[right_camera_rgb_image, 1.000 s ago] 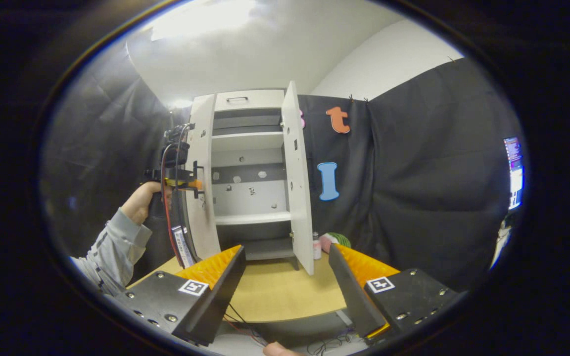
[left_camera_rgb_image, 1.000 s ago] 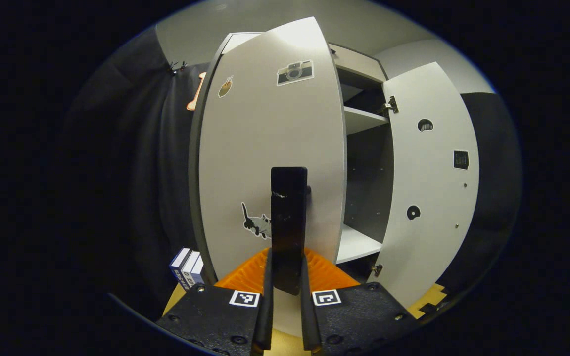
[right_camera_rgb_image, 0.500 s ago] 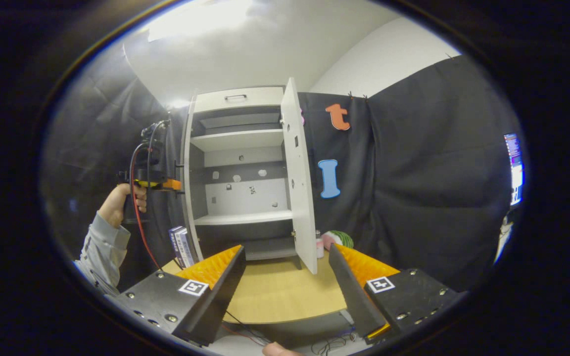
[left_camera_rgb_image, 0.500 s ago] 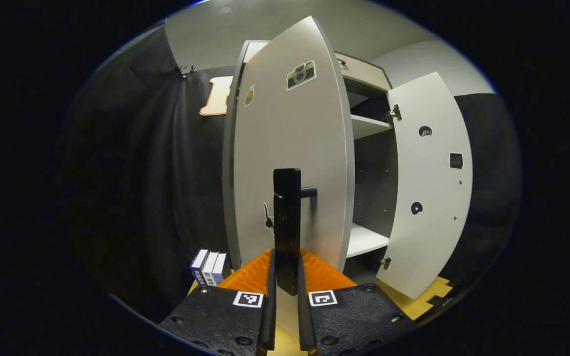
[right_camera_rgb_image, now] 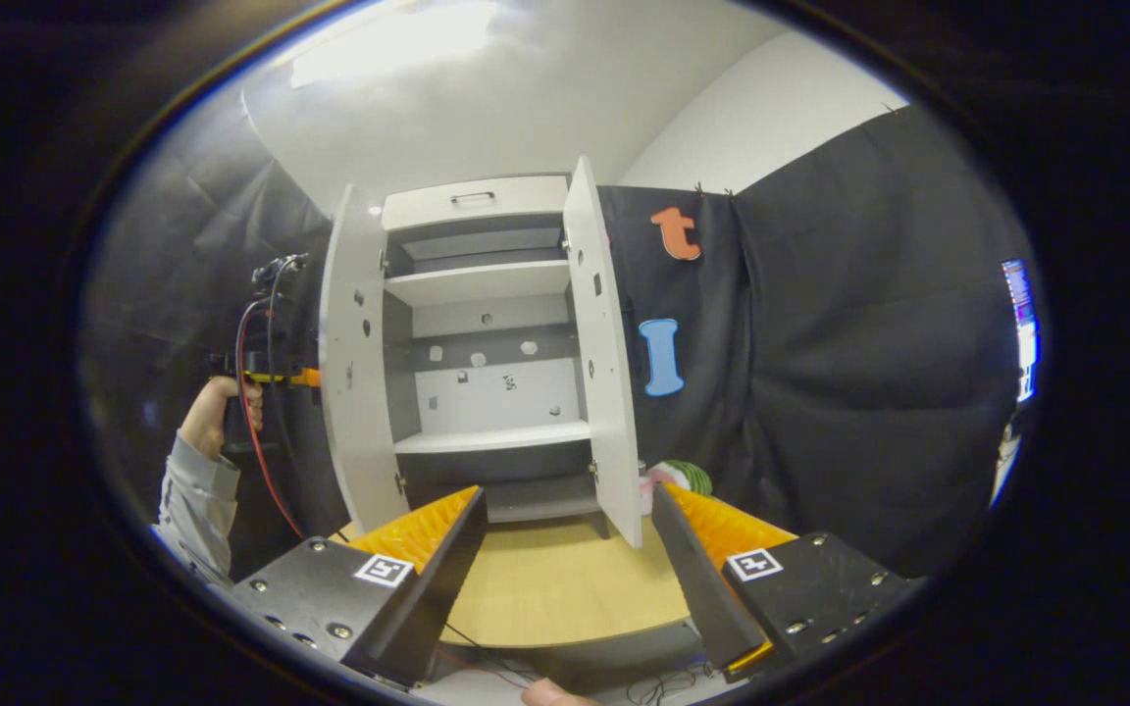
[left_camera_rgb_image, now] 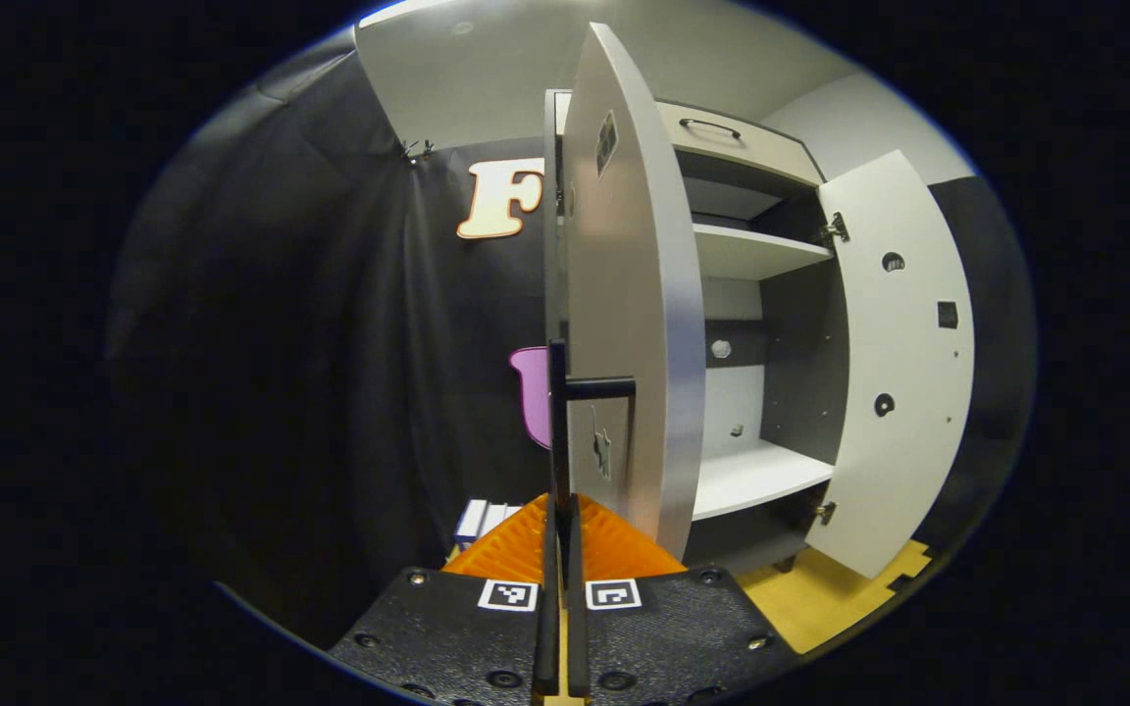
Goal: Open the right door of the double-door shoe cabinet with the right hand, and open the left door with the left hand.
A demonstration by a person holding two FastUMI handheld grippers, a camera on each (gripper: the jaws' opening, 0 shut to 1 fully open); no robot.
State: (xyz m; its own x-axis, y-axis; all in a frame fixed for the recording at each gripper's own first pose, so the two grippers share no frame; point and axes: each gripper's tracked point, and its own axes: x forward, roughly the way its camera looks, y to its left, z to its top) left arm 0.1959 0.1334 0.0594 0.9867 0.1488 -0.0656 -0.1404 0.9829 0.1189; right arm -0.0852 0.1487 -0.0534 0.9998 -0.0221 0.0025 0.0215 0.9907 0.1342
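I see the left gripper [left_camera_rgb_image: 559, 529] clenched on the dark handle [left_camera_rgb_image: 558, 422] of the left door [left_camera_rgb_image: 634, 324], which stands swung wide. The right gripper [right_camera_rgb_image: 565, 549] hangs released, well back from the shoe cabinet [right_camera_rgb_image: 482, 333] on the wooden floor [right_camera_rgb_image: 555, 579]; the right door [right_camera_rgb_image: 604, 343] stands open too.

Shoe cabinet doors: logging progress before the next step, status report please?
Left gripper shut on left door handle. Right gripper open, holding nothing, back from the cabinet. Left door and right door both swung wide. Nothing in the way.
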